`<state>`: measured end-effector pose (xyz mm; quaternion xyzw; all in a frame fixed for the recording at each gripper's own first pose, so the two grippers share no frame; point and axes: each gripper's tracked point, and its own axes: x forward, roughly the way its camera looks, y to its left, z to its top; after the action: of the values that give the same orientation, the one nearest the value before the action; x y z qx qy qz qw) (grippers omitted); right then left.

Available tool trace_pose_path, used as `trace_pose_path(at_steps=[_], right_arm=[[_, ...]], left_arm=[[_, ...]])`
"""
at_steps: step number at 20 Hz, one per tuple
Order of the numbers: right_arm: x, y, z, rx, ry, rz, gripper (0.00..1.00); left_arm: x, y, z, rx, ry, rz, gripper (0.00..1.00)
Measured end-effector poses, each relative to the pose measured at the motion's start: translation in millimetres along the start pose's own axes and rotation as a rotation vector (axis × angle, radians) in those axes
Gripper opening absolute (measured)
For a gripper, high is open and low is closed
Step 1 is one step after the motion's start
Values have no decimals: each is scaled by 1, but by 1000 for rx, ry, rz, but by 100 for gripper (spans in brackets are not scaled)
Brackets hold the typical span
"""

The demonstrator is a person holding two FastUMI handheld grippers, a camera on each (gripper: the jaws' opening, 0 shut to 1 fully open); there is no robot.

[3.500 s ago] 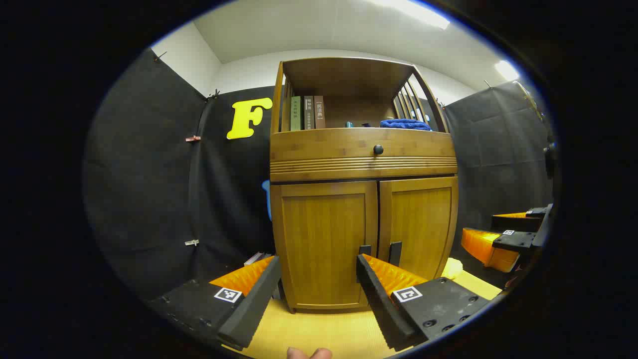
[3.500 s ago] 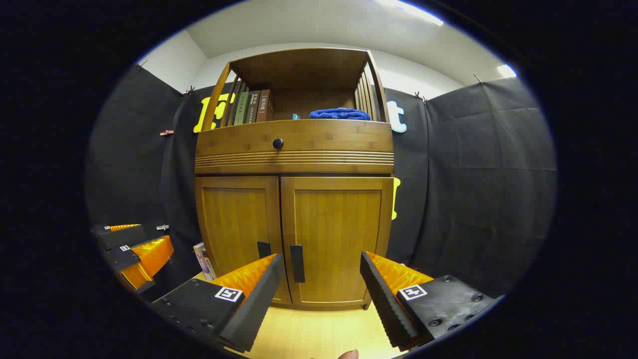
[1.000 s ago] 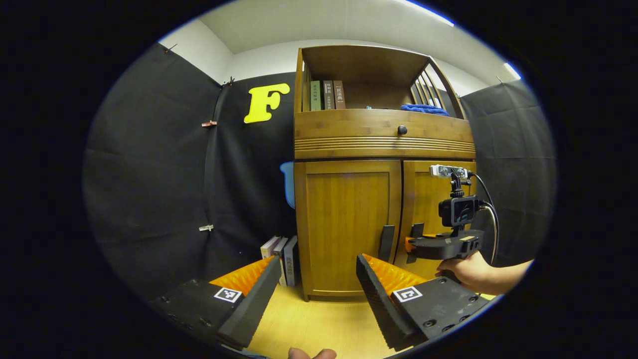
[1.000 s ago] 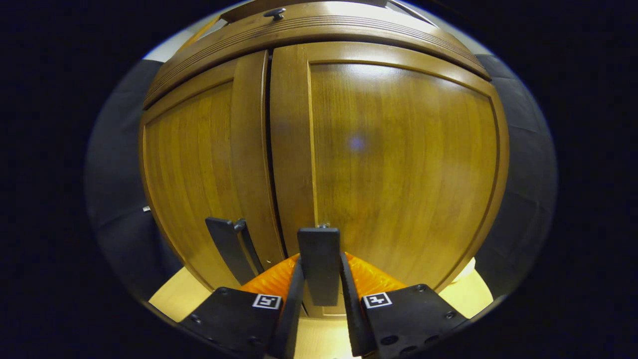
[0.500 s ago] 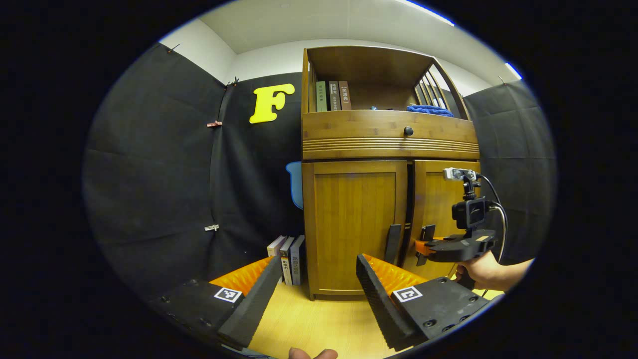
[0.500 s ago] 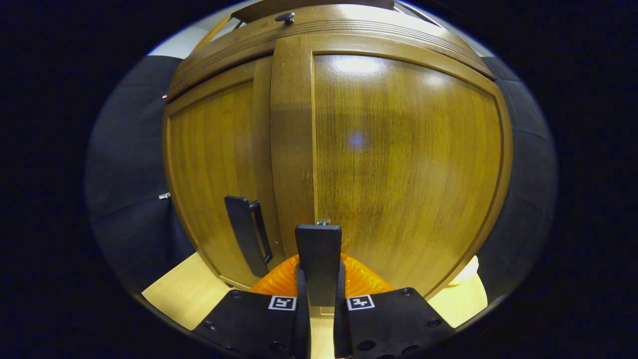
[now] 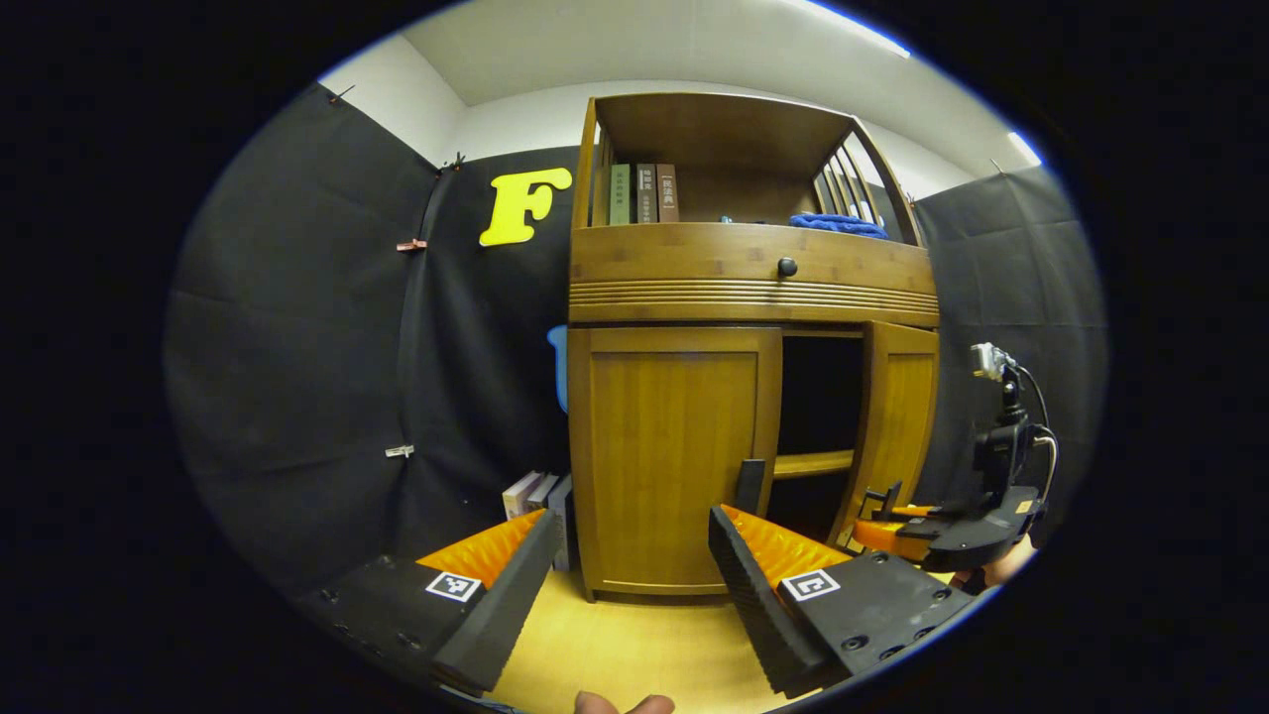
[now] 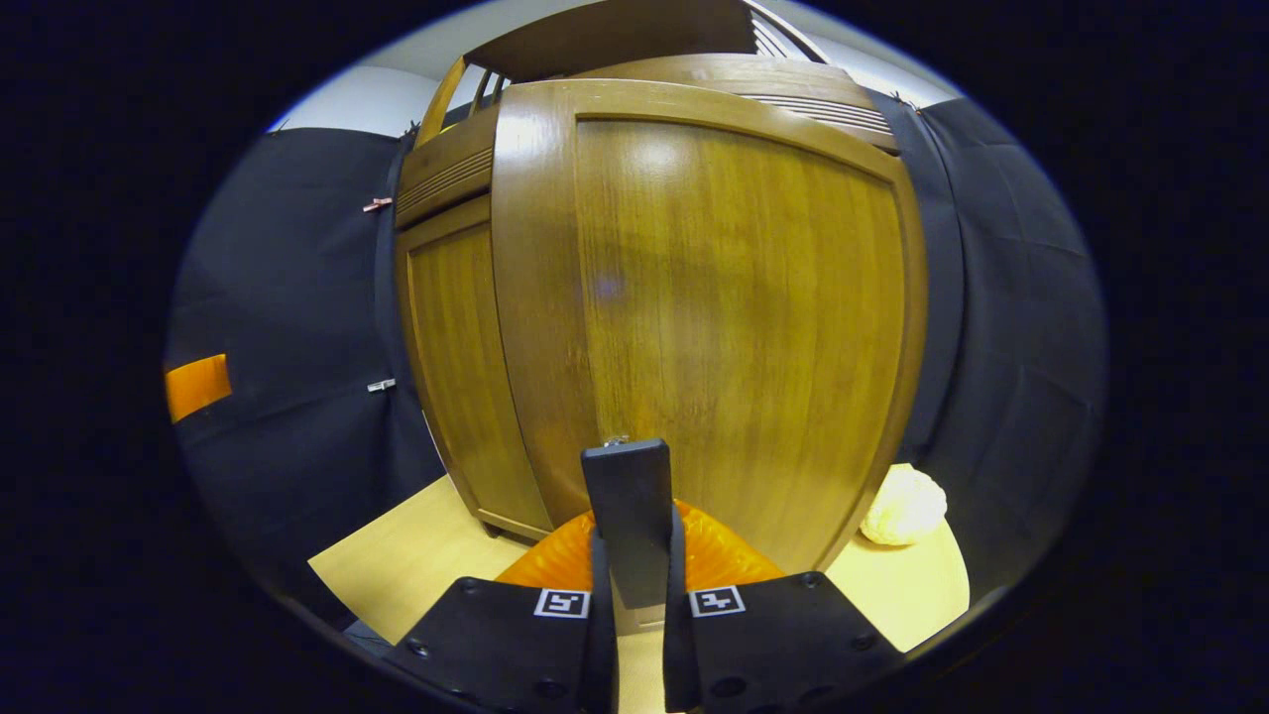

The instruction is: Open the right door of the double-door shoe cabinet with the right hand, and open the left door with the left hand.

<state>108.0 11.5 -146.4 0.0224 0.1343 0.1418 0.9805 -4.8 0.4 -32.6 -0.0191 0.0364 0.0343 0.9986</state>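
Observation:
The wooden shoe cabinet [image 7: 753, 288] stands ahead in the left gripper view. Its left door [image 7: 674, 456] is closed, with a dark handle [image 7: 750, 486] at its inner edge. Its right door [image 7: 897, 426] is swung outward, showing a dark inside with a shelf board [image 7: 813, 463]. My left gripper [image 7: 625, 585] is open and held back from the left door with nothing between its fingers. My right gripper [image 7: 892, 521] sits at the open door's edge. In the right gripper view, my right gripper [image 8: 634, 555] is shut on the right door's handle [image 8: 627, 506], close to the door panel [image 8: 714, 317].
Several books [image 7: 540, 496] stand on the wooden floor [image 7: 615, 645] left of the cabinet. Three books [image 7: 639, 193] and a blue cloth [image 7: 838, 224] sit on the top shelf above a drawer knob [image 7: 787, 266]. A pale lumpy object [image 8: 900, 506] lies on the floor right of the cabinet.
My right gripper closed on the right door's handle and pulled the door from closed to wide open. My left gripper stayed open and hardly moved.

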Motion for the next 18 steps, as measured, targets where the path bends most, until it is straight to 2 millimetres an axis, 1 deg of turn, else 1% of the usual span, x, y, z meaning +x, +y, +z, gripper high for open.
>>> trace_pose_path(at_steps=[3,6,9,10,12,18], right_arm=[[-27,-14,-2,15,-1,-10,22],[-55,-36,-6,27,1,-30,21],[-75,-58,-10,42,9,-57,21],[-82,-65,-10,36,10,-66,21],[-93,-77,-12,34,14,-88,21],[-115,-113,-16,119,19,-127,20]], left_arm=[[6,-20,-5,8,15,-13,94],[13,-38,-6,27,19,-19,94],[19,-58,-3,51,19,-27,92],[20,-65,-4,59,21,-32,95],[23,-80,-3,68,23,-46,94],[37,-123,2,112,15,-89,94]])
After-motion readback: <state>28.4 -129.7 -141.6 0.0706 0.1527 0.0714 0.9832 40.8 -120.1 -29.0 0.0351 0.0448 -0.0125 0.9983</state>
